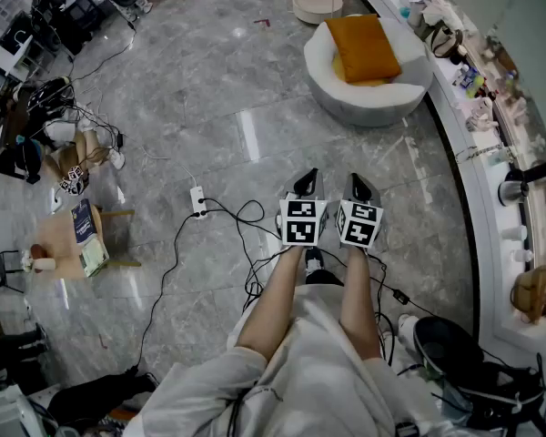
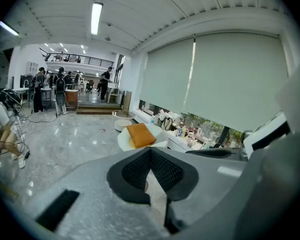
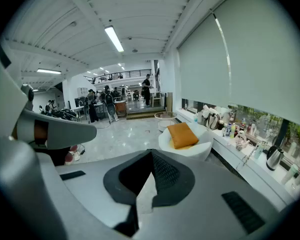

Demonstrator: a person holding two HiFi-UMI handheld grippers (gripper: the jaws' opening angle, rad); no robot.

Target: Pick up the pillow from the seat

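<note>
One orange pillow [image 1: 362, 46] lay on the round white seat [image 1: 364, 109], well apart from both grippers across the marble floor [image 1: 209, 107]. The left gripper [image 1: 307, 185] and right gripper [image 1: 361, 189] were side by side, each with its fingers [image 2: 166, 171] pressed together on nothing. A good approach probably meant stepping closer, spreading the fingers early, then pinching a pillow corner.

We wear a loose white short-sleeved top [image 1: 291, 371]. Our left gripper [image 1: 308, 184] and right gripper [image 1: 360, 188] are pale grey with black mesh pads [image 2: 165, 171]. Each carries a cube [image 1: 302, 220] of black-and-white square markers and trails black cables [image 1: 255, 280].
</note>
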